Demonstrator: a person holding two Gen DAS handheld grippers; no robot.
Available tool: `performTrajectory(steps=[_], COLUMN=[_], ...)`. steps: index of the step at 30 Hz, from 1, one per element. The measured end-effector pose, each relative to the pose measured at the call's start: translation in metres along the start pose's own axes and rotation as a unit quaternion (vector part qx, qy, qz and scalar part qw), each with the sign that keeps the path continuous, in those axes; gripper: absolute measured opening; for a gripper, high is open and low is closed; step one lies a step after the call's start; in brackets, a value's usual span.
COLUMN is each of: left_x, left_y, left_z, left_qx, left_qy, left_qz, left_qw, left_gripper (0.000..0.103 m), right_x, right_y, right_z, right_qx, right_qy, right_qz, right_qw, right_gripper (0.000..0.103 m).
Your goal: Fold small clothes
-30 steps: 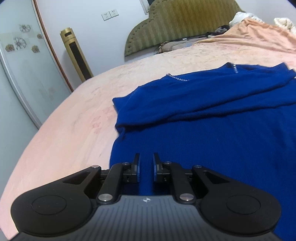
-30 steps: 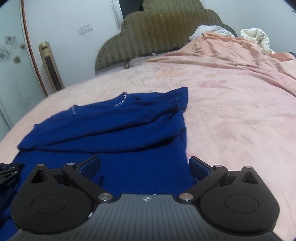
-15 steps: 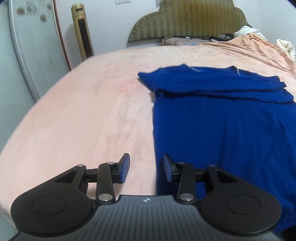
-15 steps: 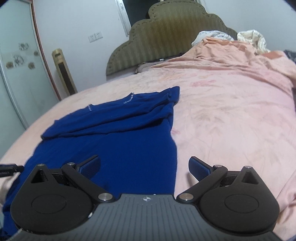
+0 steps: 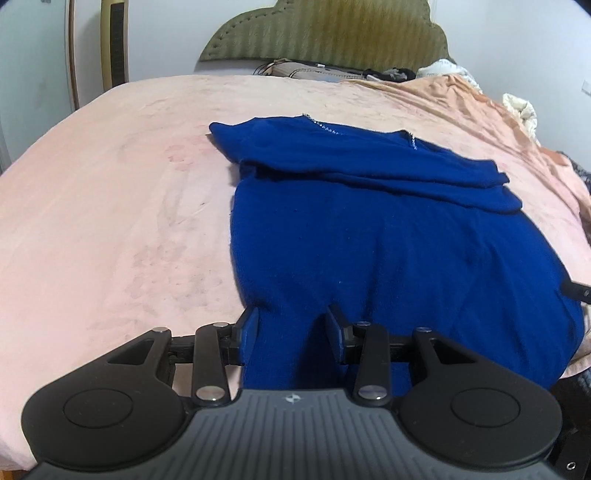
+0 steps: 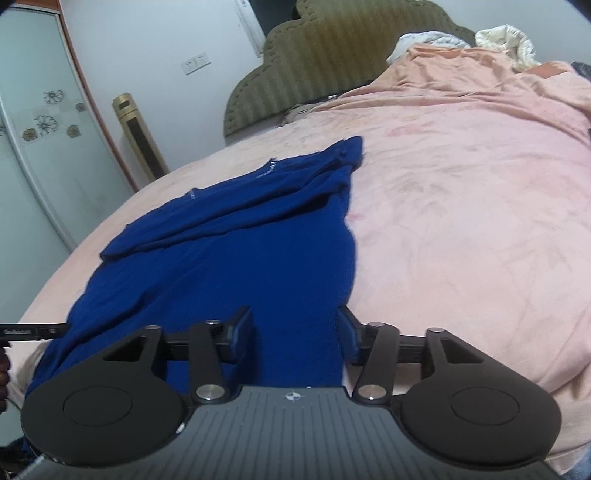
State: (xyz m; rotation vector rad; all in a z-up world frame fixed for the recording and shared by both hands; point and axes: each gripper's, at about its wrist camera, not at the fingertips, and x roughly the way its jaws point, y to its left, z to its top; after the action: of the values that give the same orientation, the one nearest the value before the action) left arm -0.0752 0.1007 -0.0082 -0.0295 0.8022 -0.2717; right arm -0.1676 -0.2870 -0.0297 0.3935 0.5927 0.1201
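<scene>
A dark blue sweater [image 5: 388, 236] lies flat on the pink bed, its sleeves folded across the chest and its hem hanging over the near edge. It also shows in the right wrist view [image 6: 236, 251]. My left gripper [image 5: 291, 325] is open, with the hem's left corner between its pads. My right gripper [image 6: 295, 325] is open, with the hem's right corner between its pads. The right gripper's tip shows in the left wrist view [image 5: 576, 290], and the left gripper's tip in the right wrist view [image 6: 33, 330].
The pink bedspread [image 5: 110, 206] covers the bed. A green padded headboard [image 5: 325, 29] stands at the far end. Bunched bedding and pillows [image 6: 480, 48] lie at the far right. A gold tower unit [image 6: 138, 136] and a glass door [image 6: 33, 129] stand at the left.
Both grippers have drawn back from over the sweater to its near hem. The left gripper has opened wider. The right gripper's fingers have closed in somewhat around the right corner.
</scene>
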Motion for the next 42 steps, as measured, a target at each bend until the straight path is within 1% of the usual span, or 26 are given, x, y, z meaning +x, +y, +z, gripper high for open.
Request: performTrajectory(steps=[1, 2, 3, 4, 5, 6, 7, 9, 13, 15, 16, 20, 23, 27, 31, 33, 35, 36, 37, 38, 39, 40, 42], left_x=[0.0, 0.0, 0.0, 0.001, 0.001, 0.002, 0.002, -0.002, -0.02, -0.024, -0.023, -0.012, 0.0, 0.016, 0.04, 0.05, 0.054, 0.055, 0.054, 0.053, 0.051, 0.049, 0.042], left_y=[0.003, 0.007, 0.011, 0.014, 0.015, 0.015, 0.016, 0.014, -0.001, -0.006, -0.008, -0.014, -0.014, -0.007, -0.008, -0.008, -0.007, -0.007, -0.006, -0.005, -0.005, -0.004, -0.003], left_z=[0.0, 0.001, 0.002, 0.002, 0.003, 0.005, 0.006, 0.009, 0.023, 0.035, 0.04, 0.059, 0.072, 0.084, 0.087, 0.084, 0.079, 0.078, 0.075, 0.074, 0.073, 0.071, 0.069], left_qx=[-0.012, -0.023, -0.036, -0.047, -0.052, -0.055, -0.059, -0.062, -0.038, -0.032, -0.032, -0.02, -0.024, -0.03, -0.018, -0.011, -0.009, -0.009, -0.011, -0.012, -0.013, -0.013, -0.016], left_qy=[0.0, 0.0, 0.001, 0.002, 0.004, 0.008, 0.01, 0.001, -0.051, -0.065, -0.069, -0.083, -0.092, -0.105, -0.084, -0.07, -0.063, -0.06, -0.057, -0.054, -0.053, -0.053, -0.052], left_qz=[-0.007, -0.014, -0.021, -0.024, -0.024, -0.023, -0.027, -0.029, -0.03, -0.029, -0.025, 0.01, 0.031, 0.069, 0.101, 0.108, 0.117, 0.117, 0.116, 0.113, 0.111, 0.112, 0.113], left_qw=[0.9999, 0.9996, 0.9991, 0.9986, 0.9984, 0.9982, 0.9978, 0.9977, 0.9975, 0.997, 0.9968, 0.9963, 0.995, 0.9916, 0.9912, 0.9916, 0.9911, 0.9912, 0.9916, 0.992, 0.9923, 0.9922, 0.9921], left_gripper=[0.038, 0.038, 0.036, 0.023, 0.014, 0.007, 0.005, 0.005, 0.005, 0.005, 0.005, 0.005, 0.005, 0.005, 0.005, 0.005, 0.006, 0.006, 0.006, 0.006, 0.006, 0.007, 0.007], right_x=[0.0, 0.0, 0.0, 0.001, 0.002, 0.002, 0.002, 0.001, -0.003, -0.004, -0.003, 0.006, 0.019, 0.037, 0.055, 0.063, 0.069, 0.07, 0.071, 0.071, 0.068, 0.065, 0.056], right_y=[0.002, 0.002, 0.001, 0.001, 0.0, -0.001, 0.0, 0.003, 0.013, 0.019, 0.022, 0.032, 0.036, 0.033, 0.021, 0.012, 0.009, 0.009, 0.01, 0.01, 0.009, 0.009, 0.008], right_z=[-0.001, -0.001, -0.002, -0.002, -0.003, -0.003, -0.003, -0.001, 0.015, 0.027, 0.033, 0.058, 0.075, 0.09, 0.095, 0.094, 0.089, 0.086, 0.082, 0.08, 0.078, 0.077, 0.074], right_qx=[0.001, 0.002, 0.004, 0.009, 0.013, 0.016, 0.017, 0.016, 0.009, -0.002, -0.009, -0.035, -0.051, -0.068, -0.065, -0.049, -0.041, -0.041, -0.042, -0.041, -0.037, -0.034, -0.032], right_qy=[0.001, 0.001, 0.001, 0.001, -0.001, -0.003, -0.006, -0.013, -0.032, -0.043, -0.048, -0.068, -0.076, -0.085, -0.085, -0.075, -0.062, -0.059, -0.057, -0.056, -0.055, -0.057, -0.065], right_qz=[0.003, 0.005, 0.006, 0.006, 0.006, 0.006, 0.005, 0.01, 0.028, 0.031, 0.031, 0.023, 0.005, -0.039, -0.08, -0.084, -0.086, -0.093, -0.098, -0.102, -0.099, -0.097, -0.098], right_qw=[1.0, 1.0, 1.0, 1.0, 1.0, 1.0, 1.0, 1.0, 0.999, 0.999, 0.998, 0.997, 0.996, 0.993, 0.991, 0.992, 0.993, 0.993, 0.993, 0.992, 0.993, 0.993, 0.993], right_gripper=[0.036, 0.029, 0.015, 0.013, 0.012, 0.01, 0.01, 0.009, 0.009, 0.009, 0.008, 0.008, 0.008, 0.008, 0.008, 0.009, 0.017, 0.018, 0.025, 0.029, 0.037, 0.041, 0.043])
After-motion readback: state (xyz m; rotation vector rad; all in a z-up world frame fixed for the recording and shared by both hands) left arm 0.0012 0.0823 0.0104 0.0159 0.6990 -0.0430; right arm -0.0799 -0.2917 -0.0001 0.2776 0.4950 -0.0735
